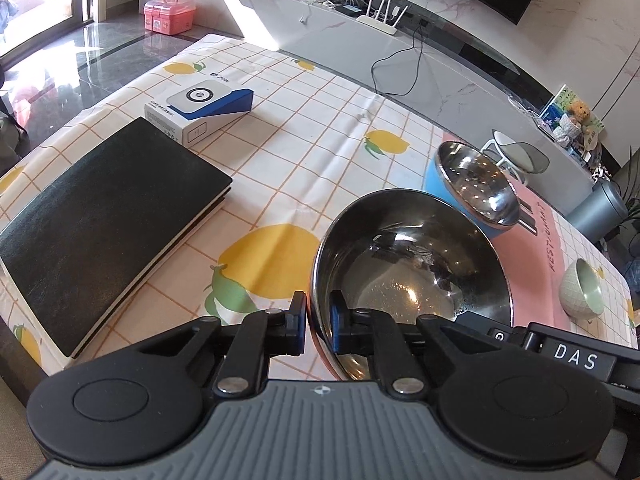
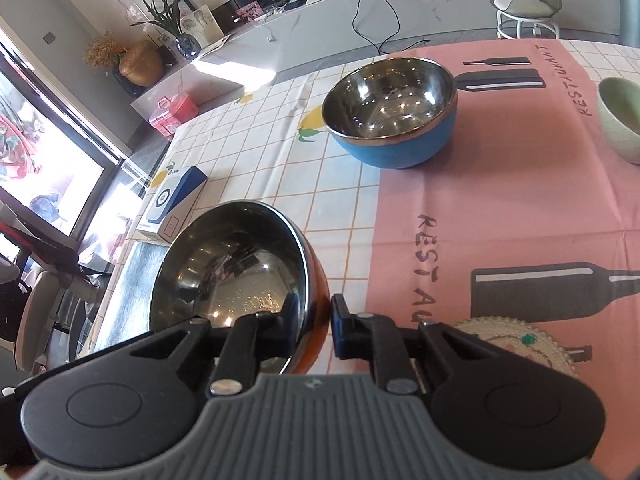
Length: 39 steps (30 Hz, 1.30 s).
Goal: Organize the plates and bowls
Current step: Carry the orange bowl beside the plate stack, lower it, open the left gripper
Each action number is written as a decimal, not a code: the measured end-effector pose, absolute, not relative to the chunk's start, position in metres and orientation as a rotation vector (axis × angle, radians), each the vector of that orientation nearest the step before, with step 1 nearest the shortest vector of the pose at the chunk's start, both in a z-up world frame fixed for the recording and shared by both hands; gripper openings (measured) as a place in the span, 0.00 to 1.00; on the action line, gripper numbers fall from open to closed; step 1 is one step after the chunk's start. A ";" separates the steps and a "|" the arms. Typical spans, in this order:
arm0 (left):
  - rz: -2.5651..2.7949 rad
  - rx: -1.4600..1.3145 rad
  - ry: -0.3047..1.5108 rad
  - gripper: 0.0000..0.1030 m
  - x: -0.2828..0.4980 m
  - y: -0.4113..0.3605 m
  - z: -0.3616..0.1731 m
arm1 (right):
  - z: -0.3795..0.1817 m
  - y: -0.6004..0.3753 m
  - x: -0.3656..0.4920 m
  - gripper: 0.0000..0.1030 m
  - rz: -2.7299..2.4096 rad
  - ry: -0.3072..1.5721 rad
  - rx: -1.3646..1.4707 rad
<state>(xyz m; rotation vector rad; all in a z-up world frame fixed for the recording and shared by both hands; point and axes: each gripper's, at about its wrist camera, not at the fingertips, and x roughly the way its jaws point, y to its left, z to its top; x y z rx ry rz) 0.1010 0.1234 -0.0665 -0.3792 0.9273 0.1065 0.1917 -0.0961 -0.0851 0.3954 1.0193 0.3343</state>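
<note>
Left hand-held gripper (image 1: 319,322) clamped on the near rim of the orange steel bowl (image 1: 412,264), one pad outside the wall, one inside; right hand-held gripper (image 2: 314,326) clamped on the same bowl's opposite rim in the same way. Bowl held between the two, tilted, near the bench's front edge; whether its base still touches the cloth, impossible to tell, the underside hidden behind both sets of fingers. Three bowls counted: the orange one, a blue steel bowl (image 2: 394,148) standing on the pink placemat (image 2: 500,184) farther back, and a pale green ceramic bowl (image 2: 622,120) cut off by the right-hand frame edge. One patterned plate (image 2: 516,336), mostly covered by the right gripper body, only a beaded rim showing. Also one black notebook (image 1: 104,216) near the bench's left edge and one white-and-blue box (image 1: 200,110) just behind it. Lemon-print tablecloth (image 1: 304,132) bare between the box and the blue bowl, open room there and on the pink mat in front of the blue bowl. Placemat lettering partly readable only.
</note>
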 end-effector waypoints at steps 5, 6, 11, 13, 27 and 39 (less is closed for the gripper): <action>0.040 -0.338 0.912 0.12 0.091 0.088 -0.049 | -0.073 -0.133 0.170 0.13 0.313 0.973 0.428; 0.024 -0.327 0.913 0.12 0.090 0.081 -0.047 | -0.071 -0.140 0.165 0.13 0.307 0.964 0.430; -0.072 -0.274 0.928 0.13 0.082 0.032 -0.041 | -0.066 -0.192 0.139 0.12 0.255 0.919 0.472; -0.103 -0.270 0.936 0.13 0.079 0.013 -0.043 | -0.067 -0.214 0.128 0.12 0.228 0.909 0.501; -0.327 -0.146 1.067 0.14 0.075 -0.116 -0.070 | -0.089 -0.350 0.076 0.12 -0.026 0.893 0.627; -0.374 -0.112 1.182 0.14 0.077 -0.161 -0.099 | -0.115 -0.394 0.061 0.12 -0.153 0.953 0.655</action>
